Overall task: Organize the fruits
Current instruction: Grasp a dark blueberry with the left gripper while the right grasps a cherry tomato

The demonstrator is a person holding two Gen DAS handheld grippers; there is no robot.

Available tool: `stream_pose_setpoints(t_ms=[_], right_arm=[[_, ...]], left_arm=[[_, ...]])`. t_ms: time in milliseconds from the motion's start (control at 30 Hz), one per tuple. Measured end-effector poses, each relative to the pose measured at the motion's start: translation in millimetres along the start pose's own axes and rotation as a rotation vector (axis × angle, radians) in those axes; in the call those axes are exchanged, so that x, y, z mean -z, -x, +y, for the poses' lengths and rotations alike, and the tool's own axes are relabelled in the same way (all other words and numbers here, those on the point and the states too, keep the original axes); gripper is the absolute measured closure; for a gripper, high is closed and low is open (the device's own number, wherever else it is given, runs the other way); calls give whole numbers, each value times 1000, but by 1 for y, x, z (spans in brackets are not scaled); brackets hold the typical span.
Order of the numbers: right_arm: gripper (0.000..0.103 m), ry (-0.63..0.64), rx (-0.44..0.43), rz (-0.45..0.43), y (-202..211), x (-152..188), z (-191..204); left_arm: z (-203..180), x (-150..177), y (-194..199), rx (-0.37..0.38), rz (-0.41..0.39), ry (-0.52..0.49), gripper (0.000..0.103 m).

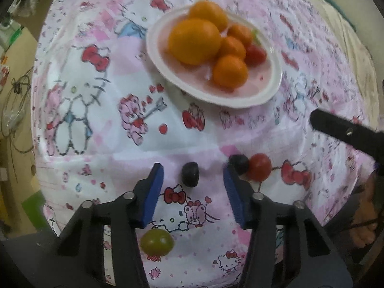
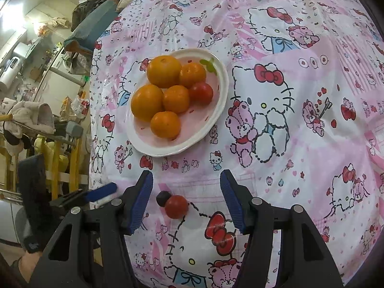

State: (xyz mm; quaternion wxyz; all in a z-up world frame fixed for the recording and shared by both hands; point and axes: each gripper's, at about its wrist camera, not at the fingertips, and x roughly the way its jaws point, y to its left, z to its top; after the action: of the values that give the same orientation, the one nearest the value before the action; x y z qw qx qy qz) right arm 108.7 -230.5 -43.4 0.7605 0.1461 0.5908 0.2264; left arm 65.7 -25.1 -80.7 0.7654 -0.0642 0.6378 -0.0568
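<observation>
one dark grape (image 1: 190, 174) between the left gripper (image 1: 193, 182)'s parted fingers, red tomato (image 2: 176, 206) between the right gripper (image 2: 186, 193)'s parted fingers

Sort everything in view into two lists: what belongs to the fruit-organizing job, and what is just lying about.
Job: white plate of oranges and one red tomato; loose red tomato; two dark grapes; green grape; left gripper; right gripper.

Lying about: pink cartoon-print tablecloth; clothes pile; yellow rack.
</observation>
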Motion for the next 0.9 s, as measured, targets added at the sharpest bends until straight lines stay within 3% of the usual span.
stream_pose_setpoints(t_ms=[167, 233, 600, 700, 900], right_arm=[[42, -2, -4, 10, -3, 0, -1], [42, -5, -7, 12, -4, -1, 0], [42, 23, -21, 67, -18, 2, 7], [53, 61, -32, 115, -28, 9, 13], [62, 94, -19, 202, -53, 22, 20]], left_arm=[[-6, -1, -14, -30, 25, -18, 74], [-7, 0, -16, -41, 30, -29, 89], [-2, 0, -1, -24, -8, -13, 89], [4, -2, 6, -29, -35, 9, 89], [13, -5, 14, -25, -60, 40, 89]])
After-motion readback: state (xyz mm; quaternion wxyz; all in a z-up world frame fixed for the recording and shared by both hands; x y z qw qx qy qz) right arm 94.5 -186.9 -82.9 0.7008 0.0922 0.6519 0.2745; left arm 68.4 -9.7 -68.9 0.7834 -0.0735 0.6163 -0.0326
